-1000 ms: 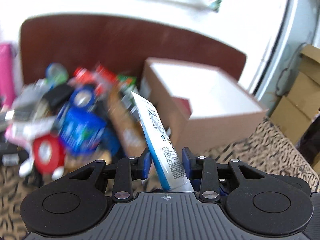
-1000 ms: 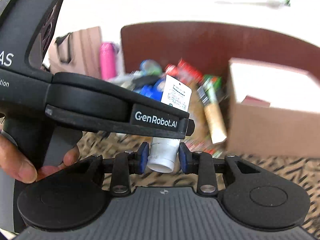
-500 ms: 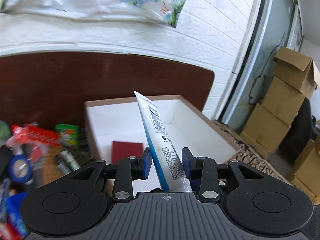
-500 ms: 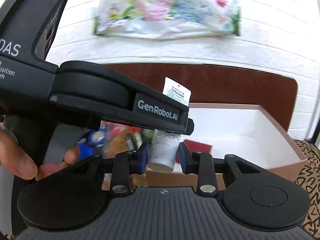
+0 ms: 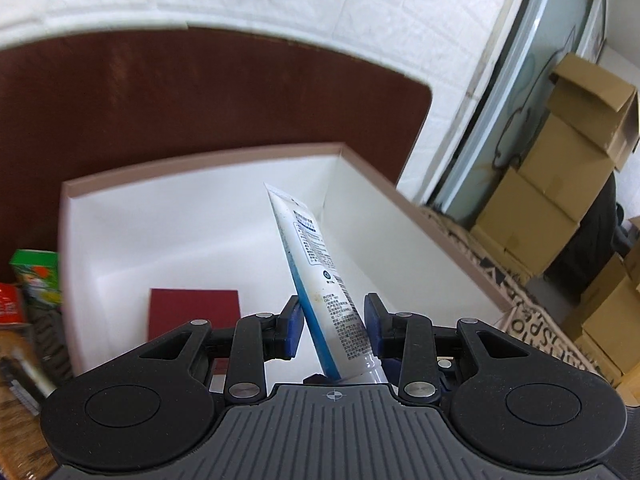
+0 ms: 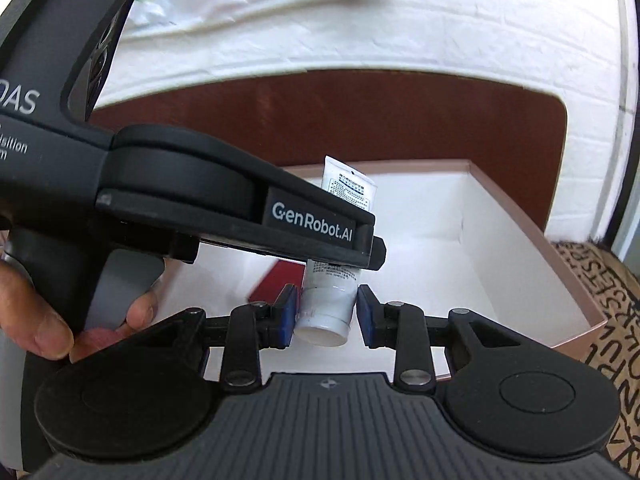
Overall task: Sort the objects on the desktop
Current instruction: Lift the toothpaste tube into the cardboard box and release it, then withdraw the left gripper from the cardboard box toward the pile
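Observation:
My left gripper (image 5: 331, 326) is shut on a white and blue tube (image 5: 316, 276) that stands tilted left above the white-lined box (image 5: 192, 216). My right gripper (image 6: 326, 316) is shut on a white capped tube (image 6: 330, 308), cap toward the camera, above the same box (image 6: 500, 264). The left gripper's black body (image 6: 200, 200) crosses the right wrist view and hides the tube's middle. A dark red card (image 5: 194, 312) lies flat on the box floor; it also shows in the right wrist view (image 6: 276, 280).
A dark brown headboard (image 5: 200, 96) stands behind the box. A pile of small packs, one green (image 5: 36, 276), lies left of the box. Stacked cardboard cartons (image 5: 560, 184) stand at the right. A patterned cloth (image 6: 612, 340) covers the surface.
Both grippers have moved right from over the pile to above the box, each still holding its tube. The view has tipped down into the box.

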Motion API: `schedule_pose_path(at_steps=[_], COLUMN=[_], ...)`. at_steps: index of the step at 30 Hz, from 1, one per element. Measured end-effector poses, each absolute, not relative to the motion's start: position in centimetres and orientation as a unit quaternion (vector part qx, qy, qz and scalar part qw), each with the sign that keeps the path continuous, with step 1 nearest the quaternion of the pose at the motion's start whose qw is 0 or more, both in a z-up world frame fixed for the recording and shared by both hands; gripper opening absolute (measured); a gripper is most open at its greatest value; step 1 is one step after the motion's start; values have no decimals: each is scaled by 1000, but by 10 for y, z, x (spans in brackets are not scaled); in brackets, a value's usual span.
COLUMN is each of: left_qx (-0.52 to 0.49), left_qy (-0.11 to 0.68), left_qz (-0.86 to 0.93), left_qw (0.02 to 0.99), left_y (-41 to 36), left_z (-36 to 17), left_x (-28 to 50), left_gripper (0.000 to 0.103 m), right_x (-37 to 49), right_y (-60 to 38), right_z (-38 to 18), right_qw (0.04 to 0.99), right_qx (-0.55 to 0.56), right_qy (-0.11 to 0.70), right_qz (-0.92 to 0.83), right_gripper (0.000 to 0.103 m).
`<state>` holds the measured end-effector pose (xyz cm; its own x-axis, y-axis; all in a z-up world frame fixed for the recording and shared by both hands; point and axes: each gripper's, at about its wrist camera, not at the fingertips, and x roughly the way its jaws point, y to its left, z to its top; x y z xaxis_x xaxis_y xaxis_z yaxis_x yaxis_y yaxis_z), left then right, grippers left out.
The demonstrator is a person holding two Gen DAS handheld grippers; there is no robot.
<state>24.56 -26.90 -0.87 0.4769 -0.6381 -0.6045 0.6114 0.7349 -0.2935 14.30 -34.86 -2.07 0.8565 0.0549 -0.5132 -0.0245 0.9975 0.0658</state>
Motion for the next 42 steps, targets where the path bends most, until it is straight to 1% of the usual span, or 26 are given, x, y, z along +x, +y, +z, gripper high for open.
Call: schedule_pose_path(at_steps=[7, 12, 13, 14, 15, 16, 17, 18, 19, 20, 21, 22, 23, 24, 25, 28, 30, 35, 42], left_qx=[-29, -37, -36, -35, -34, -32, -33, -31, -31, -34, -38, -40, -39, -39, -39, -42, -40, -34, -34], left_qy=[413, 440, 442, 444, 446, 446, 446, 444, 440, 434, 428, 421, 418, 416, 416, 404, 388, 363, 358], left_qz=[-361, -354, -355, -356, -357, -358, -361, -364, -365, -364, -361, -361, -363, -367, -370, -369, -368, -364, -362], left_qw=[836, 824, 823, 821, 820, 820, 819, 818, 820, 823, 828, 831, 832, 831, 830, 836, 844, 857, 860], left_y=[-284, -284, -284, -284, -285, -287, -287, -287, -287, -285, -283, -281, -280, -279, -277, -272, -267, -263, -257], left_z=[-35, -40, -40, -41, -41, -41, -41, -40, -38, -36, -34, -32, -29, -26, -24, -18, -14, -7, -1], left_x=[277, 291, 292, 292, 292, 292, 292, 291, 290, 289, 287, 285, 283, 280, 278, 268, 260, 246, 233], left_gripper=[32, 33, 37, 48, 45, 46, 55, 60, 77, 93, 98, 102, 102, 103, 103, 103, 103, 103, 103], right_x=[168, 177, 178, 179, 180, 181, 186, 186, 186, 185, 184, 183, 181, 178, 177, 169, 165, 153, 137], right_y=[-357, -354, -353, -353, -353, -353, -355, -355, -353, -351, -349, -349, -349, -349, -349, -346, -345, -343, -343], right_z=[-40, -47, -48, -48, -48, -49, -49, -50, -50, -51, -52, -52, -52, -51, -50, -49, -48, -47, -45], right_qw=[951, 947, 946, 946, 946, 945, 944, 945, 944, 945, 945, 946, 947, 949, 949, 952, 954, 955, 956], right_qx=[27, 10, 10, 11, 12, 13, 14, 14, 5, -7, -16, -21, -22, -22, -24, -35, -38, -47, -42], right_qy=[309, 322, 323, 324, 325, 327, 328, 328, 329, 328, 327, 323, 319, 315, 313, 302, 297, 289, 286], right_qz=[10, 8, 7, 7, 7, 6, 8, 10, 6, 2, -3, -12, -17, -19, -22, -28, -32, -44, -54], right_gripper=[36, 36, 36, 36, 36, 36, 36, 36, 37, 41, 57, 68, 73, 80, 84, 94, 98, 101, 101])
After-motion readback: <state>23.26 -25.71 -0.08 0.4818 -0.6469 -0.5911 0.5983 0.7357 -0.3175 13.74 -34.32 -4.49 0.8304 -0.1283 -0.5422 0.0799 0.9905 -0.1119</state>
